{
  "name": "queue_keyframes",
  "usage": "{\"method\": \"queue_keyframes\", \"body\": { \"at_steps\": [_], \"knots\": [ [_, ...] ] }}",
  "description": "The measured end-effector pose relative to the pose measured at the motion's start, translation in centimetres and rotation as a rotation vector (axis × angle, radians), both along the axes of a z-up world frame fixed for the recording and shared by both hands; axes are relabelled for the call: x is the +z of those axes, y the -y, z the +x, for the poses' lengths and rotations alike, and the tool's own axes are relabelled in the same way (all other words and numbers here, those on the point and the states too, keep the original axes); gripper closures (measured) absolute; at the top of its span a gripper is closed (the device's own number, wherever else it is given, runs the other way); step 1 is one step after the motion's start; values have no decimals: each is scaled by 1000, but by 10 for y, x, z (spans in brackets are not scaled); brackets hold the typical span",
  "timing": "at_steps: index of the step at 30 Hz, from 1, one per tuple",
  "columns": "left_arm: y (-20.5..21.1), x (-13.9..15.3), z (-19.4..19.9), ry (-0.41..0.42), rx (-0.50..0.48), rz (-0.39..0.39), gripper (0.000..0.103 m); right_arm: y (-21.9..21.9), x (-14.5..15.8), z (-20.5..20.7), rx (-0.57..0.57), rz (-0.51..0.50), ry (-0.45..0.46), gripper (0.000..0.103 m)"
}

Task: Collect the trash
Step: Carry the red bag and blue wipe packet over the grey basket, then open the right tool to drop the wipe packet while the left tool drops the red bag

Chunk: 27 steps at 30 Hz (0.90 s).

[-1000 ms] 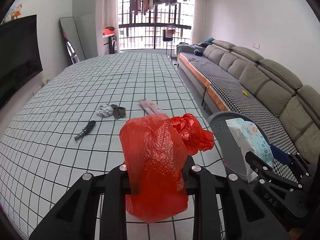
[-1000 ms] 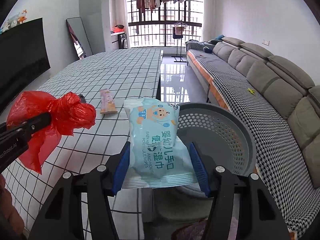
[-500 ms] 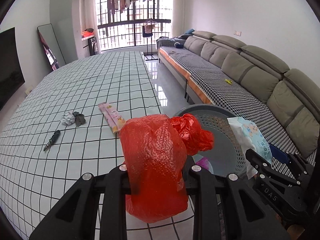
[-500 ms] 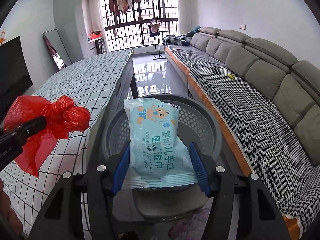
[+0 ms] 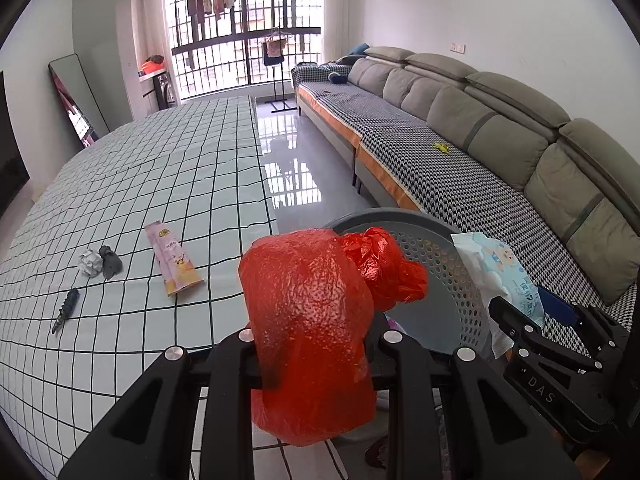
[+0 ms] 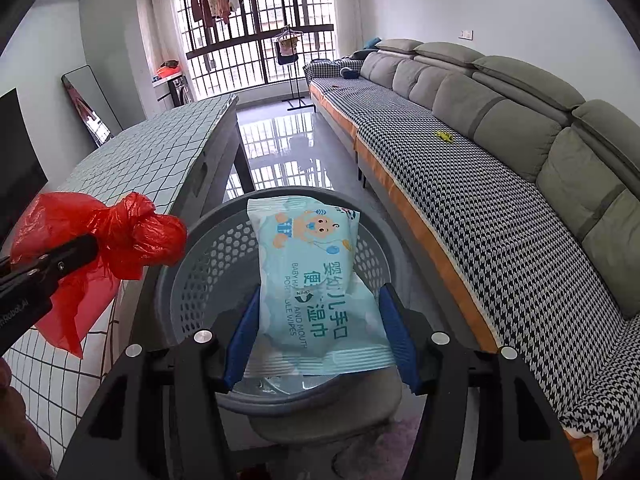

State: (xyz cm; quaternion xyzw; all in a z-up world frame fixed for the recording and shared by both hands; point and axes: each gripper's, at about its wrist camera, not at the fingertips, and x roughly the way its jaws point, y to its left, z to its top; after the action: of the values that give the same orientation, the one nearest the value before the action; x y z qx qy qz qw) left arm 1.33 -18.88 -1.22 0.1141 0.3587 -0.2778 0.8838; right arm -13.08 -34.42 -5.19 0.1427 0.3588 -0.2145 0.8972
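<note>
My left gripper (image 5: 312, 340) is shut on a red plastic bag (image 5: 312, 320), held at the table's right edge beside the grey perforated bin (image 5: 432, 248). My right gripper (image 6: 320, 320) is shut on a light blue wet-wipes pack (image 6: 316, 280), held right over the open bin (image 6: 200, 280). The bag also shows in the right wrist view (image 6: 100, 248), left of the bin. On the checked tablecloth (image 5: 160, 168) lie a pink wrapper (image 5: 172, 258), a crumpled paper ball (image 5: 90, 263), a dark scrap (image 5: 110, 261) and a small dark object (image 5: 66, 310).
A long grey sofa (image 5: 480, 132) with a houndstooth cover runs along the right. A glossy tiled floor (image 6: 280, 136) lies between table and sofa. A mirror (image 5: 76, 100) leans on the far left wall. Barred windows with hanging laundry are at the back.
Both grippers have swung right, off the table toward the bin. The wipes pack now hangs over the bin's opening; the red bag has reached the table's edge next to it.
</note>
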Motion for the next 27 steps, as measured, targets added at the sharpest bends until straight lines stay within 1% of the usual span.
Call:
{"method": "queue_keyframes", "body": {
  "at_steps": [4,16,27],
  "knots": [
    [7,-4,9,-13,2,8,78,9,-3,6,-5,6,-9,46],
    [24,-17,25,-50,7,25,78,11,-15,18,-3,23,-14,46],
    [45,-30,26,-78,-55,38,78,18,-24,22,-14,47,-43,46]
  ]
}}
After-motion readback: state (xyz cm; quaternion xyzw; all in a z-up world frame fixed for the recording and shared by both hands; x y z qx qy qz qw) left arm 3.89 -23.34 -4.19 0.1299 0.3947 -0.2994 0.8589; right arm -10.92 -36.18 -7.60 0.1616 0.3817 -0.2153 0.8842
